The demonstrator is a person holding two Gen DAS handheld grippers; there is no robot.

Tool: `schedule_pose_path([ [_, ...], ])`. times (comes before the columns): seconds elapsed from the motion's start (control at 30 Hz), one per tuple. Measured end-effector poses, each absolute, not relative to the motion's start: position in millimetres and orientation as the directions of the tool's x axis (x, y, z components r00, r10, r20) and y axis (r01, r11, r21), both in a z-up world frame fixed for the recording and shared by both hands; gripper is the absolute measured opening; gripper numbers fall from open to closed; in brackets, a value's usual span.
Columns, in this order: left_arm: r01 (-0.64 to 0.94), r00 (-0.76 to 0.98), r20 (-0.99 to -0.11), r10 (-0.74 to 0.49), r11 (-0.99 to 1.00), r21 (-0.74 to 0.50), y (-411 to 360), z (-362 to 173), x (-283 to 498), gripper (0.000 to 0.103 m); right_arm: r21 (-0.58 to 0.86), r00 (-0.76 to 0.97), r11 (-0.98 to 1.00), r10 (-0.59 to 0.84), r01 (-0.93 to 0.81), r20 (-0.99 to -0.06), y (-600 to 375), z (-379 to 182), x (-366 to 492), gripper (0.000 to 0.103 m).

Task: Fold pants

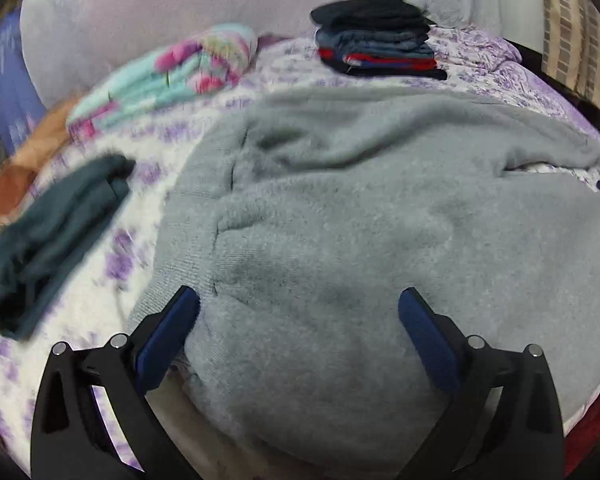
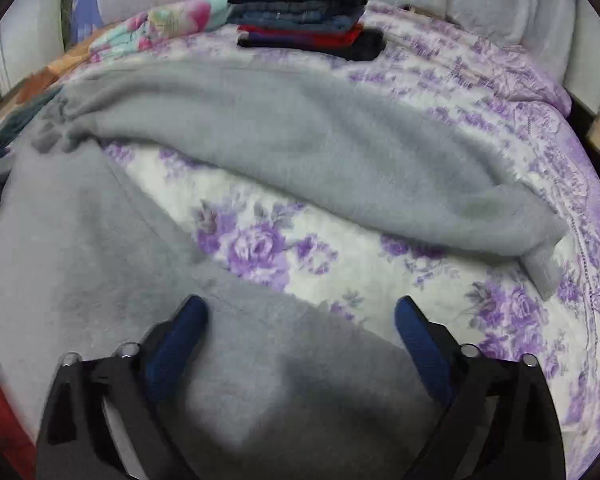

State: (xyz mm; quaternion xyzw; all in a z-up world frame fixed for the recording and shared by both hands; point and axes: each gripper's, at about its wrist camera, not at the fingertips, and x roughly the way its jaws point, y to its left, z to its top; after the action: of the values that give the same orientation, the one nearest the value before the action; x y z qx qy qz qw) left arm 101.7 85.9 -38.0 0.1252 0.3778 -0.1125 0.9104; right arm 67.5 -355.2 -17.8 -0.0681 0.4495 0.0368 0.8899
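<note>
Fleecy grey pants [image 1: 380, 220] look soft, bulky and limp; we'd pinch the waistband and near leg. Left gripper [image 1: 299, 300] and right gripper [image 2: 300, 308] gape wide, holding nothing.

Illumination is soft, even and moderately dim, without glare. Fisheye distortion bends both views, and corners vignette to black. The left wrist view shows motion blur on the dark teal folded garment [image 1: 56, 236]. A soft shadow darkens the grey fleece pants [image 2: 300, 384] between the right tool's fingers.
</note>
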Motion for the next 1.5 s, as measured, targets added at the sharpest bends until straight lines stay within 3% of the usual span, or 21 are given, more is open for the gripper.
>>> schedule_pose_path([
  [0.07,0.272,0.696,-0.713,-0.080,0.949,0.160,82.1,-34.2,102.5,0.098,-0.078,0.616,0.993,-0.006,-0.090,-0.788,-358.1,1.7,66.9,0.099],
  [0.13,0.252,0.705,-0.700,-0.115,0.963,0.097,87.5,-24.8,98.8,0.098,-0.015,0.710,0.998,0.032,-0.060,-0.703,-360.6,25.2,53.1,0.099],
  [0.2,0.274,0.715,-0.662,-0.224,0.961,-0.030,96.8,-10.5,90.0,0.098,0.055,0.704,0.990,0.133,-0.133,-0.698,-349.8,34.2,43.5,0.099],
  [0.27,0.330,0.696,-0.623,-0.357,0.930,-0.165,100.4,0.1,78.6,0.098,0.033,0.689,0.974,0.181,-0.222,-0.701,-323.2,34.6,32.2,0.099],
  [0.4,0.466,0.551,-0.667,-0.501,0.848,-0.252,66.6,-11.8,73.3,0.098,-0.060,0.609,0.900,0.241,-0.432,-0.756,-252.3,1.6,19.0,0.099],
  [0.47,0.524,0.507,-0.765,-0.398,0.847,-0.094,24.8,-41.0,69.0,0.098,-0.118,0.625,0.893,0.204,-0.435,-0.754,-229.0,-16.1,17.1,0.100],
  [0.5,0.526,0.530,-0.777,-0.339,0.851,-0.013,14.1,-50.5,66.7,0.099,-0.083,0.615,0.897,0.229,-0.435,-0.754,-229.7,-14.0,22.7,0.100],
  [0.53,0.522,0.604,-0.733,-0.314,0.850,0.067,6.6,-55.0,59.7,0.099,-0.037,0.574,0.897,0.250,-0.440,-0.779,-232.5,-9.3,29.4,0.100],
  [0.57,0.520,0.605,-0.731,-0.314,0.852,0.065,7.0,-53.0,59.5,0.099,-0.001,0.550,0.895,0.274,-0.446,-0.789,-239.1,-3.8,36.3,0.100],
  [0.63,0.507,0.574,-0.746,-0.338,0.862,0.000,17.2,-39.6,66.7,0.099,0.067,0.547,0.895,0.327,-0.441,-0.770,-251.7,16.6,45.0,0.100],
  [0.7,0.479,0.612,-0.700,-0.369,0.877,-0.043,36.4,-19.6,73.0,0.099,0.091,0.571,0.894,0.355,-0.438,-0.740,-253.5,36.2,46.1,0.100],
  [0.83,0.366,0.721,-0.629,-0.292,0.931,-0.012,80.1,20.0,108.9,0.099,0.019,0.670,0.921,0.297,-0.388,-0.681,-268.2,67.9,87.3,0.100],
  [0.97,0.247,0.721,-0.657,-0.219,0.968,-0.051,116.8,26.0,165.0,0.099,-0.008,0.703,0.935,0.261,-0.355,-0.662,-280.0,68.6,133.4,0.100],
  [1.1,0.163,0.677,-0.700,-0.228,0.974,-0.159,147.4,15.4,226.6,0.098,0.039,0.689,0.943,0.270,-0.331,-0.673,-290.9,62.8,159.2,0.100],
  [1.23,0.189,0.547,-0.753,-0.366,0.930,-0.314,148.9,-9.8,285.7,0.098,0.060,0.674,0.943,0.278,-0.328,-0.684,-291.4,54.8,189.6,0.100],
  [1.33,0.254,0.468,-0.741,-0.481,0.877,-0.408,139.5,-23.5,300.8,0.097,0.023,0.679,0.940,0.262,-0.340,-0.686,-284.2,52.7,204.4,0.100],
  [1.37,0.278,0.479,-0.726,-0.494,0.870,-0.408,136.3,-24.0,299.5,0.089,0.006,0.677,0.936,0.259,-0.352,-0.688,-282.6,51.5,216.3,0.100],
  [1.4,0.291,0.483,-0.719,-0.500,0.866,-0.407,134.2,-24.3,295.7,0.066,-0.009,0.676,0.933,0.254,-0.360,-0.691,-281.4,49.5,230.7,0.100],
  [1.5,0.296,0.498,-0.697,-0.515,0.857,-0.422,139.6,-25.0,297.0,0.050,-0.045,0.661,0.923,0.239,-0.382,-0.711,-276.4,42.4,263.9,0.100],
])
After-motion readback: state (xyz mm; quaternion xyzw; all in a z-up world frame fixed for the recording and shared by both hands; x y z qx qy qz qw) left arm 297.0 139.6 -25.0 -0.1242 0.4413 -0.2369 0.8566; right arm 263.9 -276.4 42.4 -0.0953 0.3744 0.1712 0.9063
